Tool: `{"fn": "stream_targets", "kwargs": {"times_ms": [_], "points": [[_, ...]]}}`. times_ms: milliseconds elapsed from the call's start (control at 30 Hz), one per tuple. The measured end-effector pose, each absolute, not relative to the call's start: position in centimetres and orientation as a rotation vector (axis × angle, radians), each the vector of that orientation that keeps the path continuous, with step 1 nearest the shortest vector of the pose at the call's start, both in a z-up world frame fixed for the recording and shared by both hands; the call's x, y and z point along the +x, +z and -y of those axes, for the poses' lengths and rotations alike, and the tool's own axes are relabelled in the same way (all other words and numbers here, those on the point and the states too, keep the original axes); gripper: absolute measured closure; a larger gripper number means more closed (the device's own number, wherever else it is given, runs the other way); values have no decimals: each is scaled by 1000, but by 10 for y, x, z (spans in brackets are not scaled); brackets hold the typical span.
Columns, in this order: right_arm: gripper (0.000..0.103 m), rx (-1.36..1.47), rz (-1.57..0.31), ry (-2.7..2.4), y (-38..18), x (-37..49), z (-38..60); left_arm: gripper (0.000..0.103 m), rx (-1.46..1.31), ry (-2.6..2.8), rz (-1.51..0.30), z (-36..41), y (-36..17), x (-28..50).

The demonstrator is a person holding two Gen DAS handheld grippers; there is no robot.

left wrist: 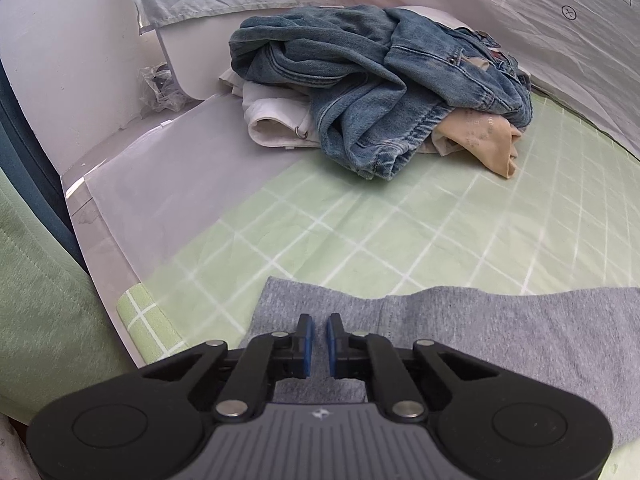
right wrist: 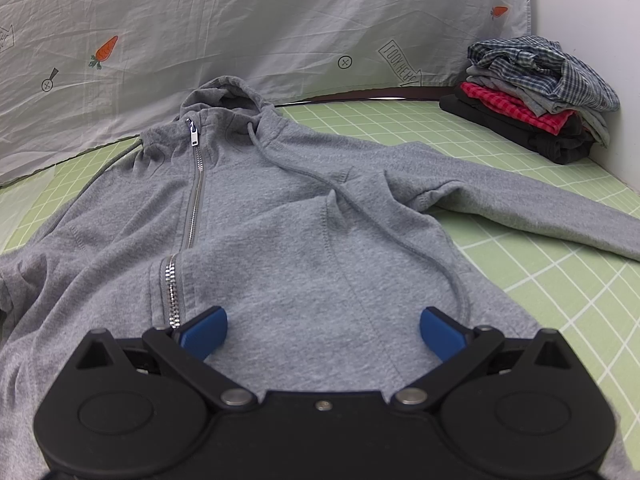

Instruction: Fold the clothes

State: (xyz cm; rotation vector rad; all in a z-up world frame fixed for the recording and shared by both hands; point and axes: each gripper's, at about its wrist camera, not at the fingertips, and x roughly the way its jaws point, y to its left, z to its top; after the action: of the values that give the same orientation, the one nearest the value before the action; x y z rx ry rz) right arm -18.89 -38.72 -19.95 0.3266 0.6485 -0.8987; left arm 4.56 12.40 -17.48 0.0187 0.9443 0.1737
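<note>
A grey zip hoodie lies face up on the green checked mat, hood at the far end and one sleeve stretched out to the right. My right gripper hovers open over its lower front, beside the zipper, with nothing pinched. In the left wrist view an edge of the same grey hoodie lies across the near part of the mat. My left gripper has its blue pads drawn close together on a fold of that grey fabric.
A heap of unfolded blue jeans, a white garment and a beige one sits at the mat's far left. A stack of folded clothes stands far right by the wall. A printed sheet hangs behind.
</note>
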Motion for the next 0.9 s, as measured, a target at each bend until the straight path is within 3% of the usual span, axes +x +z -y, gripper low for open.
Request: {"fn": "stream_targets", "kwargs": {"times_ms": [600, 700, 900], "points": [[0, 351, -680, -875, -194, -190, 389, 90, 6, 267, -982, -129, -154, 48], [0, 376, -707, -855, -187, -191, 393, 81, 5, 200, -949, -110, -141, 55], [0, 330, -687, -805, -153, -185, 397, 75, 16, -23, -983, -48, -139, 69]]}}
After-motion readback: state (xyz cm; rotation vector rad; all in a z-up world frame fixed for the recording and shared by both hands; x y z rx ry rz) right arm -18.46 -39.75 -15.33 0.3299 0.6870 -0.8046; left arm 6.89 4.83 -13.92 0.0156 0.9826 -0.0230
